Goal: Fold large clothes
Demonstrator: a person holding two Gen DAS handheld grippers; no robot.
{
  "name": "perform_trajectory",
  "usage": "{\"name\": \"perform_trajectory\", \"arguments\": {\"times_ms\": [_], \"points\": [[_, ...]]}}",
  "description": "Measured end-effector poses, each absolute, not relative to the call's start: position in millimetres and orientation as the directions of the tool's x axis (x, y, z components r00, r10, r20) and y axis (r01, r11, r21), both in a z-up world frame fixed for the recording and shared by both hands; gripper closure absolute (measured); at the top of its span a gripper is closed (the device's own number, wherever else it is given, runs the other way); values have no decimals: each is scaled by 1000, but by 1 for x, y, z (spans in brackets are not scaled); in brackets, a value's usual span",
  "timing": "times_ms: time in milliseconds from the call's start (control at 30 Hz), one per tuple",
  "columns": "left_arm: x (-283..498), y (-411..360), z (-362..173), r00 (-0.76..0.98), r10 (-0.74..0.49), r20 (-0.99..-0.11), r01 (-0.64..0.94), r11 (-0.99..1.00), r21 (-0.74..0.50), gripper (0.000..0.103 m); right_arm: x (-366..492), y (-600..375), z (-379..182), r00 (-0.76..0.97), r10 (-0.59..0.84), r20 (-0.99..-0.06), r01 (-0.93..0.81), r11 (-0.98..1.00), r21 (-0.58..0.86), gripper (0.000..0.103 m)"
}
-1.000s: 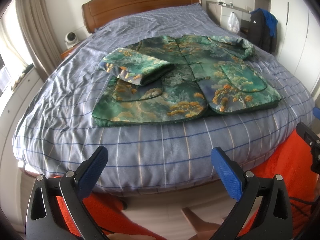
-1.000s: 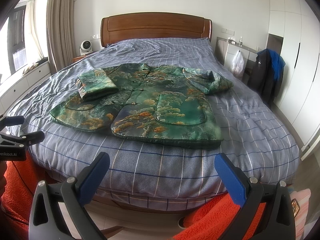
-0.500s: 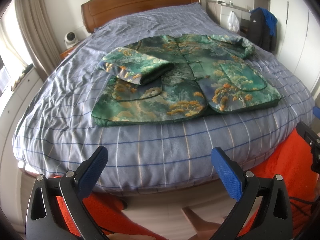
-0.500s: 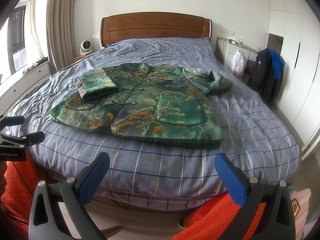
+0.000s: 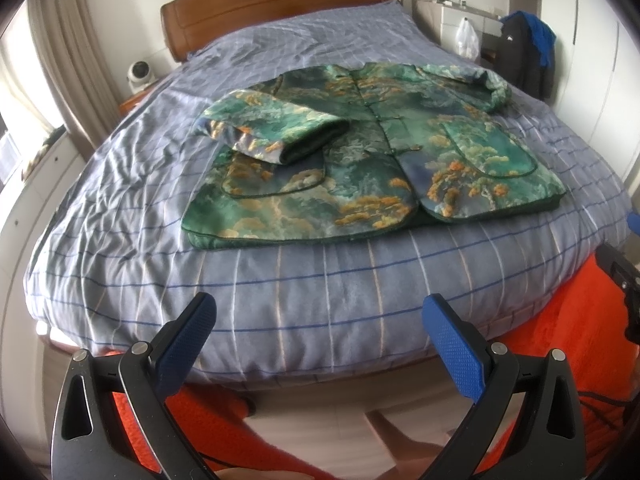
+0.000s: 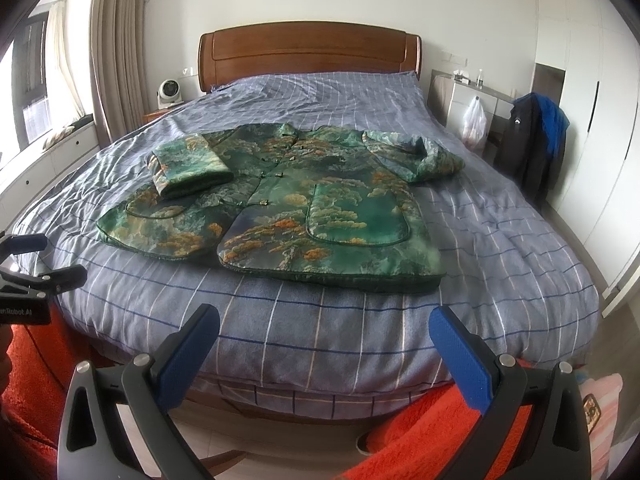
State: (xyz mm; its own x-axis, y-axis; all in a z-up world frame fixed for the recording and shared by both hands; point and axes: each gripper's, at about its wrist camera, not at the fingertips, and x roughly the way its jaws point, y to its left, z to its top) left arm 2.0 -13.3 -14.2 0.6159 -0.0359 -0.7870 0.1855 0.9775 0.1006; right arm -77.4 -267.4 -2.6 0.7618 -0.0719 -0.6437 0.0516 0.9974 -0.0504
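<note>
A green brocade jacket (image 5: 372,168) with orange and gold cloud patterning lay face up on the bed (image 5: 304,288), spread across a blue-grey checked duvet, its hem toward the foot of the bed and its collar toward the wooden headboard (image 6: 310,54). The front was closed with small knot buttons down the middle, and a large patch pocket (image 6: 356,216) sat on the panel nearer the wardrobe side. One sleeve (image 5: 272,130) was folded inward and rested on the chest of the jacket, its cuff pointing toward the middle; the other sleeve (image 6: 416,152) lay bunched outward on the duvet beside the shoulder.

The left tool (image 5: 320,326) was held off the foot of the bed, its two blue-padded fingers spread wide apart with nothing between them, well short of the jacket. The right tool (image 6: 324,338) was likewise held off the foot of the bed, fingers wide apart and empty, apart from the jacket's hem. Orange-red fabric (image 6: 420,428) showed below both tools.

A small white fan (image 6: 169,92) stood on the bedside stand by the curtain (image 6: 116,44). On the far side, a white plastic bag (image 6: 475,122) hung near a dark jacket with blue lining (image 6: 534,140), draped beside the white wardrobe (image 6: 592,92).
</note>
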Motion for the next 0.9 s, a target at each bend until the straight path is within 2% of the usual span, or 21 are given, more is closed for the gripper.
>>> {"name": "perform_trajectory", "arguments": {"times_ms": [233,433,533,600,633,700,800,900], "points": [[31,38,-18,557,-47,-829,71,997,-9,1,-78,-267,-2,763,-67,-643,38,998,-60,0],[48,67,-13,584,-37,-811,74,997,8,0,-75,-280,4,781,-87,-618,56,996,-69,0],[86,94,-17,574,-99,-813,124,992,-34,0,-64,-301,9,805,-59,-590,26,998,-64,0],[122,115,-30,502,-200,-841,169,977,-131,0,-47,-322,6,803,-34,-595,-11,997,-73,0],[146,129,-40,459,-251,-852,170,966,-193,1,-37,-333,2,794,-32,-607,-22,996,-81,0],[177,145,-57,417,-263,-870,138,965,-225,1,-8,-362,-11,751,-40,-659,-14,997,-77,0],[216,154,-85,358,-285,-889,144,958,-249,1,38,-409,-38,662,16,-750,26,999,44,0],[239,155,-111,331,-234,-914,92,972,-216,1,75,-446,-68,589,86,-804,93,981,173,0]]}}
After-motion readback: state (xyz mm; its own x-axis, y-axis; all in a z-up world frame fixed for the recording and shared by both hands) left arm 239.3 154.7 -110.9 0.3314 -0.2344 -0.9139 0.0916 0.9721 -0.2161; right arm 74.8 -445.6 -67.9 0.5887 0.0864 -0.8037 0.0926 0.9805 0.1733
